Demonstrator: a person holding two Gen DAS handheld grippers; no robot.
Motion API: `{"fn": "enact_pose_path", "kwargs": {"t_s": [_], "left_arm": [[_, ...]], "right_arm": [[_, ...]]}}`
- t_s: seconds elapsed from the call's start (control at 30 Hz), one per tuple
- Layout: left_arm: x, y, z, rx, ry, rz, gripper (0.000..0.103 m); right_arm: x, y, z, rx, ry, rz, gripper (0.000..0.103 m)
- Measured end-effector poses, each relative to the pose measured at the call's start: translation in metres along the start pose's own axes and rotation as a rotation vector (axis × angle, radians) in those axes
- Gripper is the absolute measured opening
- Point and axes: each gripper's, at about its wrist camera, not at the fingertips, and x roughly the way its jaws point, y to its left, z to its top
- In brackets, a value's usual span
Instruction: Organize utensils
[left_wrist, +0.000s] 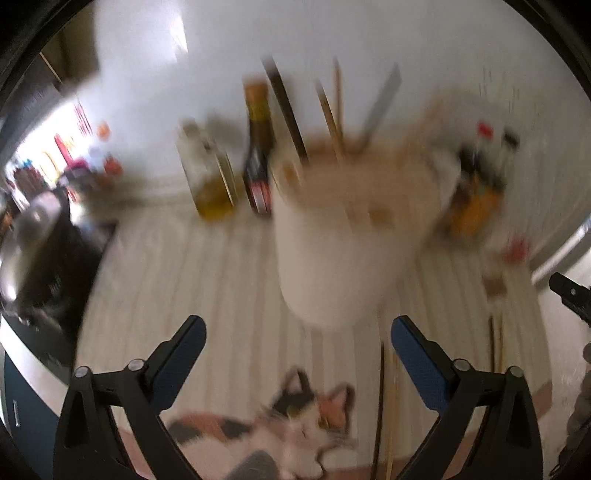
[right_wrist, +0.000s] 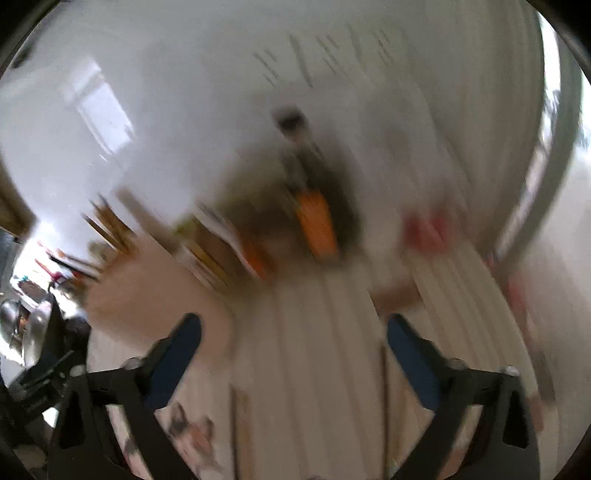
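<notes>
both views are heavily motion-blurred, so take details loosely.

your left gripper has its jaws spread wide with nothing between them. straight ahead of it, just past the fingertips, stands the tall cream cylindrical utensil holder. dark and tan sticks, probably wooden chopsticks, lean out of its top along with a flat grey handle. my read: that's the drop target, and it sits mid-mat so either hand can reach it.

the loose thin wooden chopsticks lie flat on the pale striped placemat with a calico cat print, below and just inside your left gripper's right finger, running roughly along your pointing direction. another pair lies further right. in that orientation you'd pinch across the shafts, which suits these jaws.

behind the holder, left of it: a clear glass bottle of yellow oil and a dark sauce bottle with an orange cap. to the right, a cluster of dark condiment bottles with orange labels. they're against the wall, likely out of your working lane.

your right gripper is also spread and holds nothing. the holder is ahead-left of it, and a thin dark stick lies on the mat below, near its right finger; another lies nearer its left finger.

judgement: loose sticks not yet collected. slow down before closing, since at this blur i can't confirm alignment.
</notes>
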Motion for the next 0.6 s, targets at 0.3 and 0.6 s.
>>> {"fn": "enact_pose_path", "kwargs": {"t_s": [0.3,0.6], "left_arm": [[0.081,-0.046,-0.073,0.087,0.273,-0.009,0.048],[0.102,-0.068,-0.089,0.142,0.359,-0.056,0.033]], "right_arm": [[0.066,-0.079,-0.05,0.03,0.238,-0.107,0.036],[0.119,-0.095,-0.064,0.014,0.354,-0.152,0.027]]}}
